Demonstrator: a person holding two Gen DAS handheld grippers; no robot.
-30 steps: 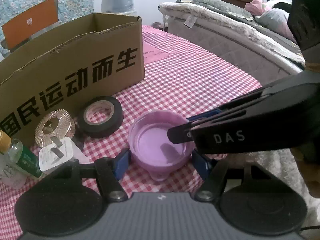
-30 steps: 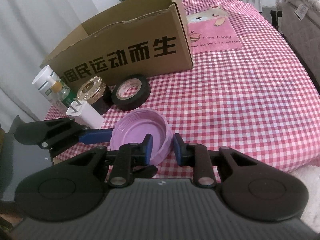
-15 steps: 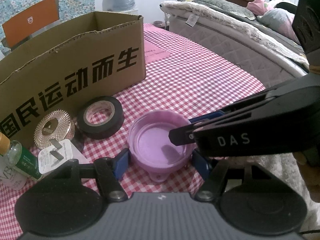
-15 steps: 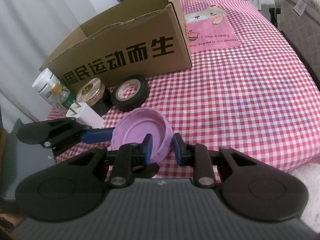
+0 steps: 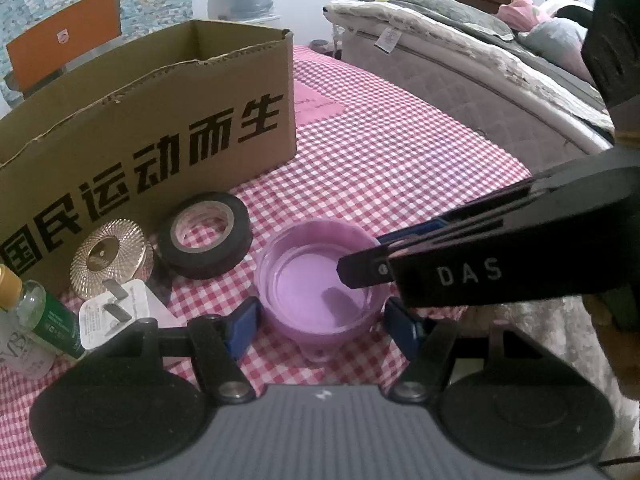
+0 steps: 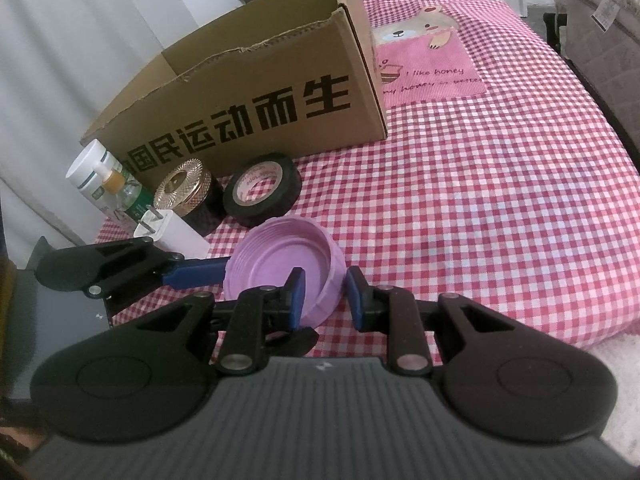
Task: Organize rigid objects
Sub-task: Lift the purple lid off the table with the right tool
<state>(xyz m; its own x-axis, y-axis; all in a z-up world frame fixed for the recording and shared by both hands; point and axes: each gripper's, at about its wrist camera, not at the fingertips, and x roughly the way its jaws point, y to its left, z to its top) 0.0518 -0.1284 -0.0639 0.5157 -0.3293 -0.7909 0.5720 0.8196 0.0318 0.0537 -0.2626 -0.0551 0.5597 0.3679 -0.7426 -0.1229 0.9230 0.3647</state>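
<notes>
On the near edge of the red-and-white checked cloth (image 6: 472, 184), a lilac plastic lid (image 6: 280, 264) sits upside down, its hollow side up. It is round and shallow, with a raised threaded wall and a small tab at its near rim.

The right gripper (image 6: 322, 294) is clenched on the lid's wall: one blue pad presses inside the hollow, the other against the outer side, so the rim is pinched between them. The left gripper (image 5: 322, 320) straddles the whole lid from the other side. Its blue fingers (image 5: 242, 324) stand either side of the lid, the left one apparently just off the wall. The right one's contact is hidden in the left wrist view, so I cannot tell whether it grips. In the right wrist view one of its blue fingers reaches to the lid's left edge.

Behind the lid lies a roll of black tape (image 5: 205, 240), flat on the cloth. Left of it stand a gold-topped dark jar (image 6: 188, 196), a white plug adapter (image 6: 172, 232) and a small green-labelled bottle (image 5: 44, 312), with a white bottle (image 6: 90, 176) beside that. An open cardboard box (image 5: 152, 128) with bold black characters stands just behind them all. Farther back, a pink bear patch (image 6: 428, 64) marks the cloth, and a bed (image 5: 472, 52) with grey bedding runs along the right.
</notes>
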